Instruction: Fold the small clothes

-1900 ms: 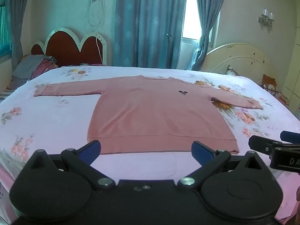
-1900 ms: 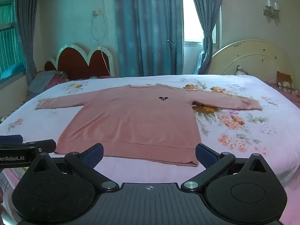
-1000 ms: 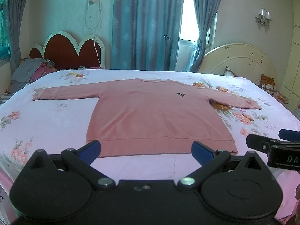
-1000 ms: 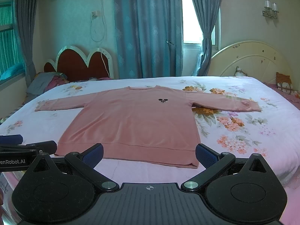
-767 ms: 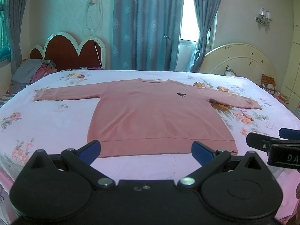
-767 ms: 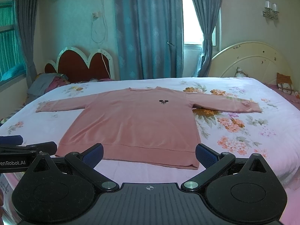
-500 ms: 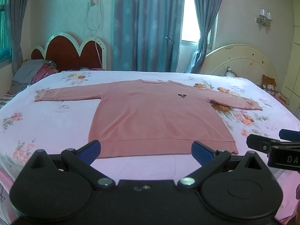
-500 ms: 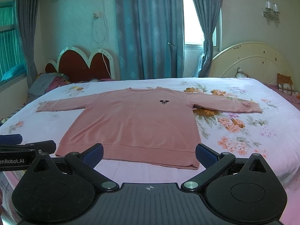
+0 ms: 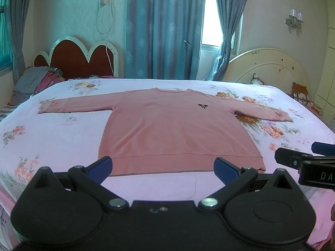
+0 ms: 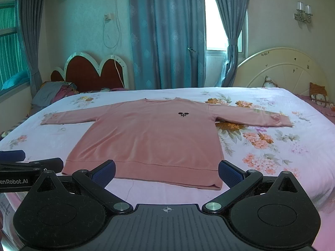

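Observation:
A pink long-sleeved sweater (image 9: 175, 129) lies flat on the bed, front up, both sleeves spread out sideways, with a small black logo on the chest; it also shows in the right wrist view (image 10: 150, 138). My left gripper (image 9: 162, 167) is open and empty, held just before the sweater's hem. My right gripper (image 10: 166, 172) is open and empty, also just short of the hem. Each gripper shows at the edge of the other's view: the right one (image 9: 309, 156) and the left one (image 10: 23, 163).
The bed (image 9: 52, 138) has a pink floral sheet. A red and white headboard (image 9: 79, 60) and a heap of clothes (image 9: 37, 81) stand at the far left. A cream headboard (image 9: 270, 67) and cushions are at the far right. Blue curtains (image 9: 165, 29) hang behind.
Both grippers have risen slightly and stayed open; the view of the sweater has shifted only a little. The sweater has not moved.

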